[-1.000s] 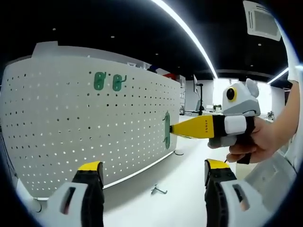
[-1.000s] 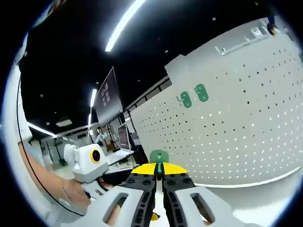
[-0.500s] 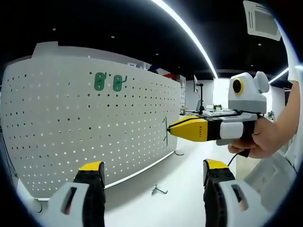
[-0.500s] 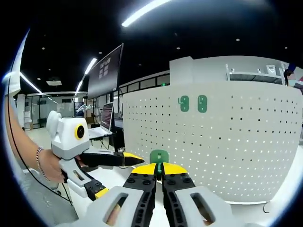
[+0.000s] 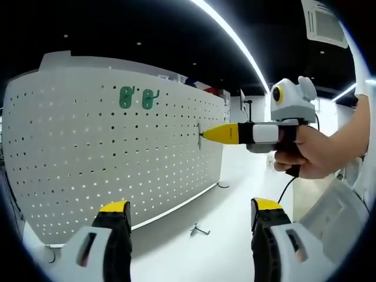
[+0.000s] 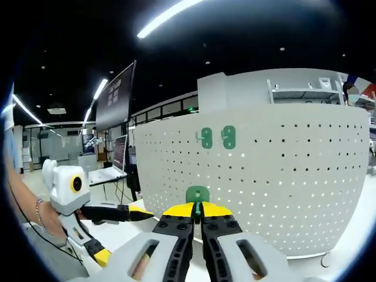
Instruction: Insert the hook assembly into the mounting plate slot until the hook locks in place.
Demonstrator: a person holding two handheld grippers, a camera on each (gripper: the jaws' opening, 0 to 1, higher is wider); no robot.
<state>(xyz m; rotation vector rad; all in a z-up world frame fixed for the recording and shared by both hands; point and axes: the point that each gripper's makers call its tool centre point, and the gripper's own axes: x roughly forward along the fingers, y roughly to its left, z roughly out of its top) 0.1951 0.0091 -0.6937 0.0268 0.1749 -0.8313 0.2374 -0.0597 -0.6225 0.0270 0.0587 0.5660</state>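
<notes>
A white pegboard [image 5: 88, 153] [image 6: 282, 176] stands upright on the table. Two green hooks [image 5: 136, 98] [image 6: 217, 137] hang side by side near its top. My right gripper [image 6: 198, 210] is shut on a third green hook [image 6: 198, 194], whose upper end sticks out past the yellow tips. In the left gripper view the right gripper [image 5: 204, 134] comes in from the right, and its hook [image 5: 200, 134] shows edge-on close to the board's right part. Whether the hook touches the board I cannot tell. My left gripper [image 5: 188, 210] [image 6: 123, 232] is open and holds nothing.
A small metal hook [image 5: 200, 230] lies on the white table [image 5: 176, 252] in front of the board. A hand [image 5: 308, 155] holds the right gripper. A dark monitor [image 6: 114, 97] and desks stand behind to the left in the right gripper view.
The right gripper has risen and levelled out, bringing its hook up towards the board's right part. The left gripper has stayed open and almost still.
</notes>
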